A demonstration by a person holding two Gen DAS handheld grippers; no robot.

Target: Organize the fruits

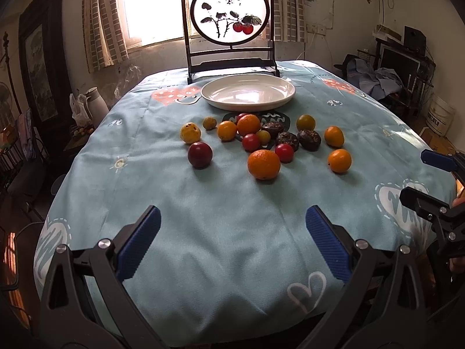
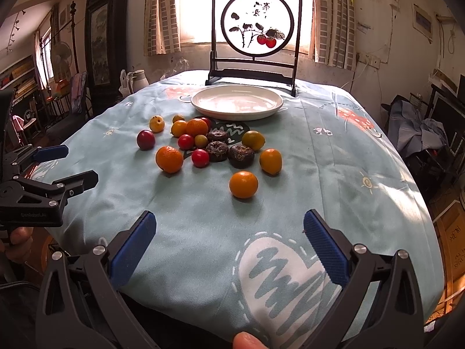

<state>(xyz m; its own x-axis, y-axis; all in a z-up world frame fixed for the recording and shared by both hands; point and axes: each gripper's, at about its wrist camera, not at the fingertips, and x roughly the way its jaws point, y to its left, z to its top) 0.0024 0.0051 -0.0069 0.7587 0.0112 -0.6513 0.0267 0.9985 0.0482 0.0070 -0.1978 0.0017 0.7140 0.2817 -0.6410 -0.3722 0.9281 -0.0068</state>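
**Trainee:** While both tools hang short of the fruit, how do the tongs stand?

**Operator:** I hold the left gripper (image 1: 232, 242) and right gripper (image 2: 229, 245) spread wide with nothing between their ribbed blue pads; both hover over the near edge of the pale blue printed tablecloth (image 1: 232, 203).

**Trainee:** Where is the fruit?

**Operator:** Loose on the cloth, clustered just before the empty white ceramic plate (image 1: 248, 91). A large round orange (image 1: 264, 164) lies nearest my left tool, a smaller orange citrus (image 2: 243, 184) nearest my right, a dark red plum (image 1: 200, 155) apart at the left.

**Trainee:** How will they handle?

**Operator:** Light, smooth and apt to roll, I judge; I would grip across the widest part, gently, since plum skin bruises.
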